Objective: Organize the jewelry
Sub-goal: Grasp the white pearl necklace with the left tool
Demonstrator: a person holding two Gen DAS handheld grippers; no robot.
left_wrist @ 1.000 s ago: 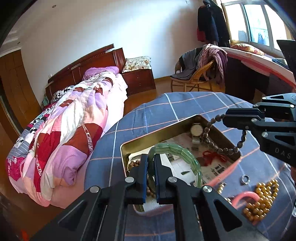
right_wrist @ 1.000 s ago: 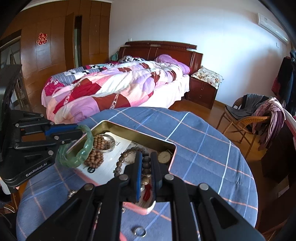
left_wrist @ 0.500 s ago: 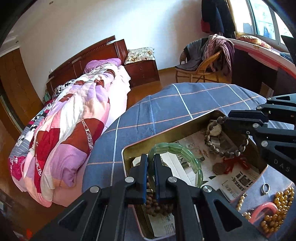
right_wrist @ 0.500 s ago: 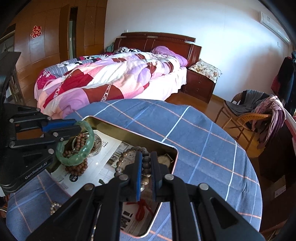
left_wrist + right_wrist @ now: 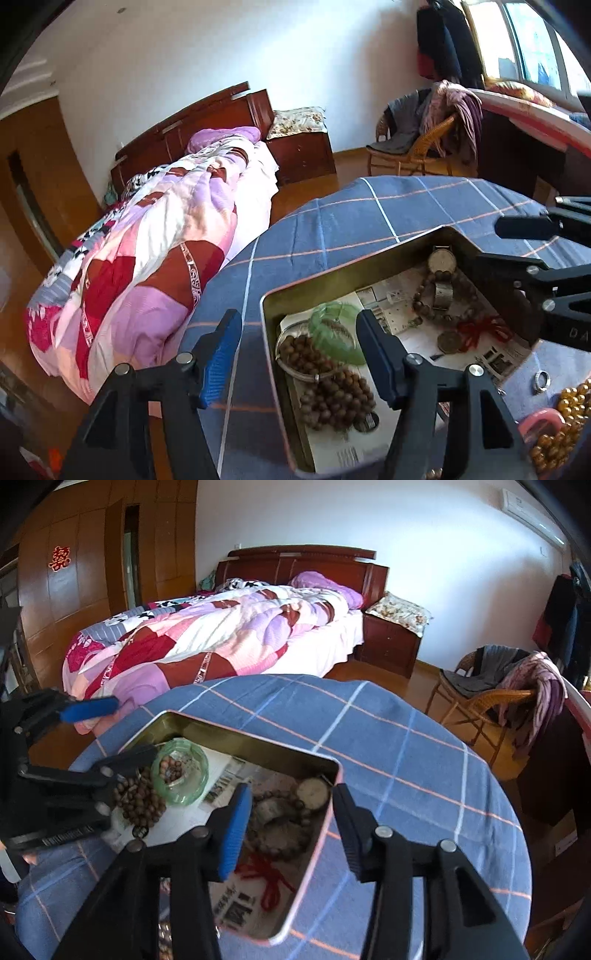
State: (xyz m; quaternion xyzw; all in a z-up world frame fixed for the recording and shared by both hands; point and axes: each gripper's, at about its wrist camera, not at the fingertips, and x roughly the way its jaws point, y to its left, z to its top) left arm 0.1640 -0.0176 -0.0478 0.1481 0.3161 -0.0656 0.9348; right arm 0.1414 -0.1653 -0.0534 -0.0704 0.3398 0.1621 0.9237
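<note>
A gold tin tray (image 5: 343, 275) (image 5: 236, 734) lined with newspaper sits on the blue checked table. A green bangle (image 5: 332, 334) (image 5: 181, 771) lies in it on brown wooden beads (image 5: 332, 391). A dark bead bracelet (image 5: 443, 288) (image 5: 280, 823) with a red tassel (image 5: 266, 875) lies by a watch (image 5: 441, 260). My left gripper (image 5: 299, 354) is open over the tray's left corner, above the bangle. My right gripper (image 5: 291, 823) is open above the dark bracelet, empty.
On the cloth right of the tray lie a silver ring (image 5: 541, 380), gold beads (image 5: 557, 443) and a pink bangle (image 5: 535, 421). A bed (image 5: 221, 638) stands beyond the table, a wicker chair (image 5: 487, 698) with clothes at right.
Both grippers opened. The green bangle dropped from the left gripper into the tray, and the dark bead bracelet dropped from the right gripper beside the watch.
</note>
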